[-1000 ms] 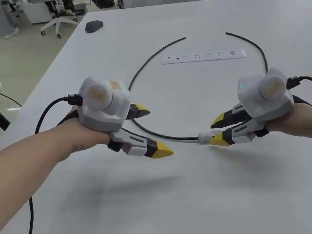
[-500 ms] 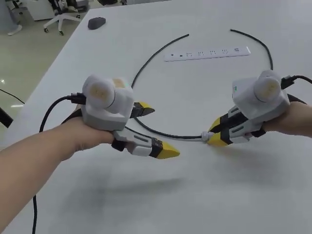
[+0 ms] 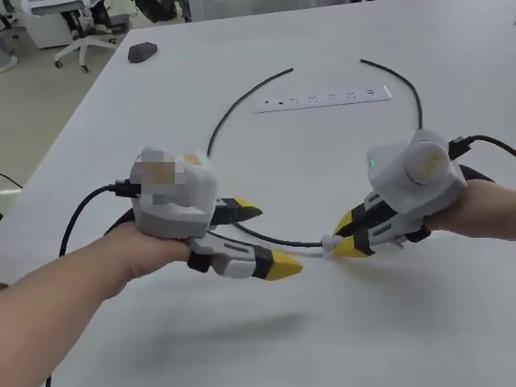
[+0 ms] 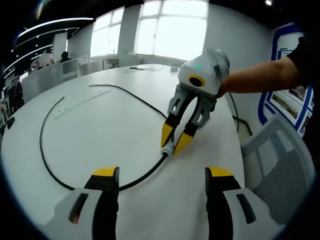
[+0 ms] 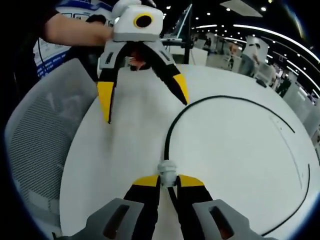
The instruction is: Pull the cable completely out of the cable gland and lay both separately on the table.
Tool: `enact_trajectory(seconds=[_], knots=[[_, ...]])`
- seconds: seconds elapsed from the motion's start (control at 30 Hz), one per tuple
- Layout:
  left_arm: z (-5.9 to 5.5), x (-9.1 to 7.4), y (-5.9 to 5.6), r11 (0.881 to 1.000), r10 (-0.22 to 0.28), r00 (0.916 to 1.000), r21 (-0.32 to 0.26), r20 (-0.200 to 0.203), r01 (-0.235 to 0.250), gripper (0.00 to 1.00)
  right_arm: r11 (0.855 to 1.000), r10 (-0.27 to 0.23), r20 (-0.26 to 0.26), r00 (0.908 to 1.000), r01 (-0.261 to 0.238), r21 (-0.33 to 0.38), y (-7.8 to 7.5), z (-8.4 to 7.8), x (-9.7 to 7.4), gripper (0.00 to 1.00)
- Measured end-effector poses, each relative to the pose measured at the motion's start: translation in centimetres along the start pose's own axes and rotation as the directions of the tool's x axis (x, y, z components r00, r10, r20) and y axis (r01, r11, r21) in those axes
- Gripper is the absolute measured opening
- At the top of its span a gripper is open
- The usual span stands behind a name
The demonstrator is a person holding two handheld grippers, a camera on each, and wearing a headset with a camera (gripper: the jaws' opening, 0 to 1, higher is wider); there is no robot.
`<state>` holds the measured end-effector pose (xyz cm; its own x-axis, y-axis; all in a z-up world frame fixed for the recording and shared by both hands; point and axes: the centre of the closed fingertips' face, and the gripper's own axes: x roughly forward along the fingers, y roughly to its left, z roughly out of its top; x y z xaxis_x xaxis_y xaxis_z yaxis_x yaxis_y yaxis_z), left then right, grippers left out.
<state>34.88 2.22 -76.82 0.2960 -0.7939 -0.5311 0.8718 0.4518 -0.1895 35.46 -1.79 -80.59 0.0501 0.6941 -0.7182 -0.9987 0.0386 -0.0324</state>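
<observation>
Yellow fingertips of the right gripper (image 5: 167, 181) pinch narrow on one white cable gland (image 5: 167, 171); in the head view the same right gripper (image 3: 343, 238) holds the cable gland (image 3: 329, 240) low over the table, contact with the top not clear. One black cable (image 5: 172, 125) leaves the gland's far end, so the two are joined, and lies on the table in a long arc (image 3: 222, 121) toward the far side. Left gripper (image 3: 270, 238) has its jaws spread wide, holding nothing, tips just beside the cable's near bend and facing the right gripper. From the left gripper view: own tips (image 4: 162, 175) apart, right gripper (image 4: 175, 140) opposite, gland (image 4: 168, 148) at its tips, cable (image 4: 47, 155) sweeping round. Left gripper (image 5: 145, 100) shows open from the right gripper view too. Count: two grippers, one gland, one cable through it, one second black lead (image 3: 403, 81) lying apart, one white power strip (image 3: 322, 98), one dark mouse (image 3: 143, 52). Table (image 3: 339, 322) is white, matte, with a rounded edge. Grey mesh chair (image 4: 280, 165) at the table's edge; one office chair (image 3: 76, 40) on the floor beyond. Bright windows (image 4: 170, 25) on the far wall.
</observation>
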Motion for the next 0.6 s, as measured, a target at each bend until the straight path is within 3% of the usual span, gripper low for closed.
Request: enact_trajectory(seconds=[0.07,0.17,0.27,0.33,0.37,0.47,0.53,0.6], knots=[[0.2,0.5,-0.3,1.0,-0.013,0.9999,-0.02,0.0,0.013,0.71,1.0,-0.003,0.016,0.9999,0.003,-0.019,0.4,0.7,-0.3,0.08],[0.9,1.3,-0.4,0.999,-0.019,0.9993,-0.039,0.033,0.021,0.71,0.999,0.01,0.042,0.9991,-0.009,-0.038,1.3,1.8,-0.7,0.08],[1.0,1.8,-0.8,0.997,-0.045,0.9981,-0.059,0.041,0.048,0.65,0.998,0.036,0.058,0.9977,-0.033,-0.053,2.2,2.5,-1.1,0.08],[0.7,1.9,-2.1,0.984,-0.122,0.9919,-0.126,0.037,0.125,0.55,0.997,0.044,0.066,0.9969,-0.039,-0.068,2.6,2.8,-1.4,0.08],[0.9,1.9,-2.3,0.979,-0.14,0.9883,-0.144,0.06,0.148,0.52,0.996,0.055,0.072,0.9959,-0.049,-0.071,2.9,2.9,-1.5,0.08],[1.6,1.9,-2.6,0.961,-0.162,0.9798,-0.207,0.117,0.184,0.41,0.994,0.047,0.081,0.9956,-0.038,-0.107,3.2,3.2,-1.9,0.07],[2.1,1.6,-3.1,0.946,-0.191,0.9696,-0.235,0.152,0.224,0.32,0.993,0.041,0.091,0.995,-0.03,-0.118,3.3,3.5,-2.1,0.07],[1.9,1.6,-3.3,0.945,-0.202,0.9693,-0.232,0.14,0.23,0.29,0.992,0.038,0.094,0.9949,-0.026,-0.125,3.3,3.7,-2.2,0.07]])
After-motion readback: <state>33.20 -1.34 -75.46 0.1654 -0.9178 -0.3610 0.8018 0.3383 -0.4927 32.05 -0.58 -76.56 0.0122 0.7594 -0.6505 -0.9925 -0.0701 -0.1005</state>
